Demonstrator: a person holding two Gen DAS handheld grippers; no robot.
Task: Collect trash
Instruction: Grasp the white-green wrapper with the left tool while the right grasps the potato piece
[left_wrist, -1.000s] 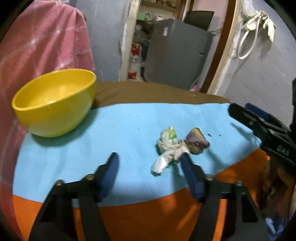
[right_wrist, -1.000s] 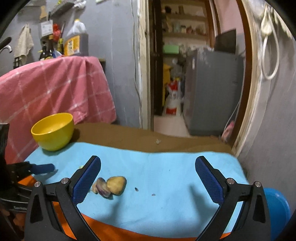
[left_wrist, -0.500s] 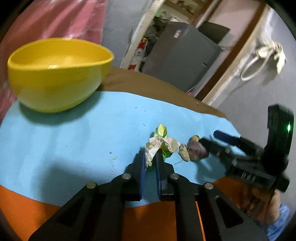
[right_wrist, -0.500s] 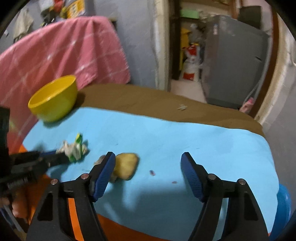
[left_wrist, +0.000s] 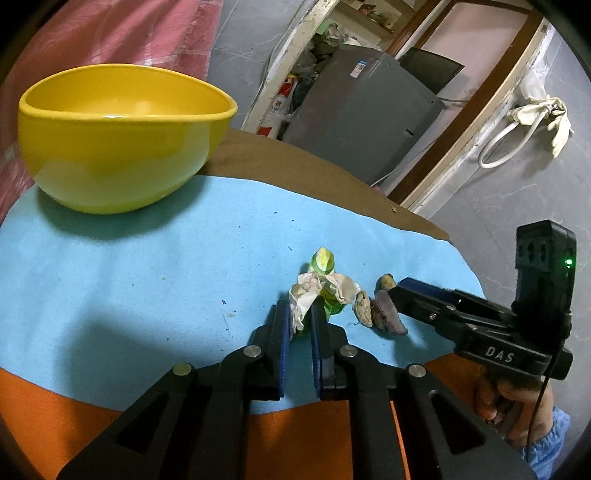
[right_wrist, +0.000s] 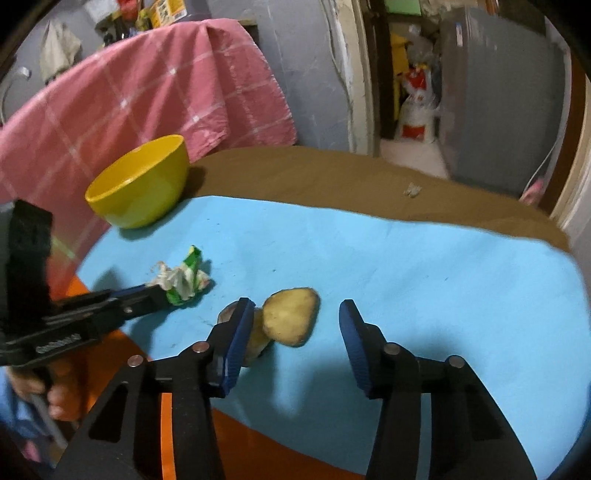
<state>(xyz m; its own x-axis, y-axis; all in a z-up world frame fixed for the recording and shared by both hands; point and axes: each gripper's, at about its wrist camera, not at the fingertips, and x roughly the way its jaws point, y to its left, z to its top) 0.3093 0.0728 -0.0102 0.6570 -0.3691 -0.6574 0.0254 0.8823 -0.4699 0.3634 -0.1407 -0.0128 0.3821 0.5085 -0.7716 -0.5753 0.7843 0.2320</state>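
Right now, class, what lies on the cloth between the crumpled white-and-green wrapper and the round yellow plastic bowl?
Nothing: only bare light-blue cloth between the crumpled white-and-green wrapper and the round yellow plastic bowl, shown in both wrist views.

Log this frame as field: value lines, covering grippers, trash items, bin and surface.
left gripper: shut on crumpled wrapper, white and green, at the blue mat
right gripper: open, jaws either side of the peel scraps, not gripping
peel scraps: tan piece plus a purplish one, lying on the mat just right of the wrapper
yellow bowl: upright at the mat's far left edge, nothing visible inside
small scrap: on the brown cloth beyond the mat
background: pink checked cloth behind the bowl
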